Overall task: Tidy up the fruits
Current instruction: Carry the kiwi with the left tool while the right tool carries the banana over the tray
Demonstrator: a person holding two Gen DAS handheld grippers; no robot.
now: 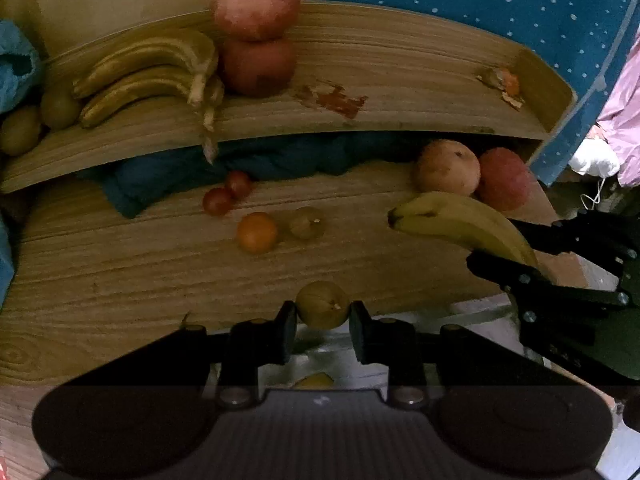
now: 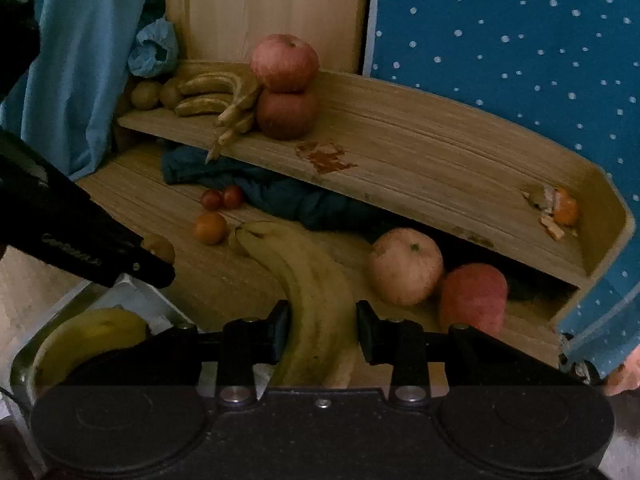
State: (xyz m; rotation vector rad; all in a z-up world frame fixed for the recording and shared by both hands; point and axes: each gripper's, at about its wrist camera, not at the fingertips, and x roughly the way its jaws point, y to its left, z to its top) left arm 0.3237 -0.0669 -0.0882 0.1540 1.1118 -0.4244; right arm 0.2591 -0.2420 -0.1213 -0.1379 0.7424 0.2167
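Two tools are each clenched on a fruit in front of the wooden shelf [image 1: 360, 64]. The left tool [image 1: 322, 320] pinches a small brownish-green round fruit [image 1: 322, 305] between its fingers, right at the front edge of the shelf's lower board. The right tool [image 2: 322, 328] grips a yellow banana [image 2: 308, 280] near its stem end, the banana's tip pointing in toward the lower board. On that lower board lie a small orange [image 1: 257, 232], two small red fruits [image 1: 226, 194] by a dark blue cloth [image 1: 240, 164], and two apples [image 2: 436, 280] at the shelf's right end. On the shelf's upper board, at its left end, two apples stand stacked [image 2: 285, 88] beside a bunch of browned bananas [image 2: 212, 94], with kiwis [image 2: 154, 94] further left. Orange peel scraps [image 2: 560, 208] lie at the upper board's right end.
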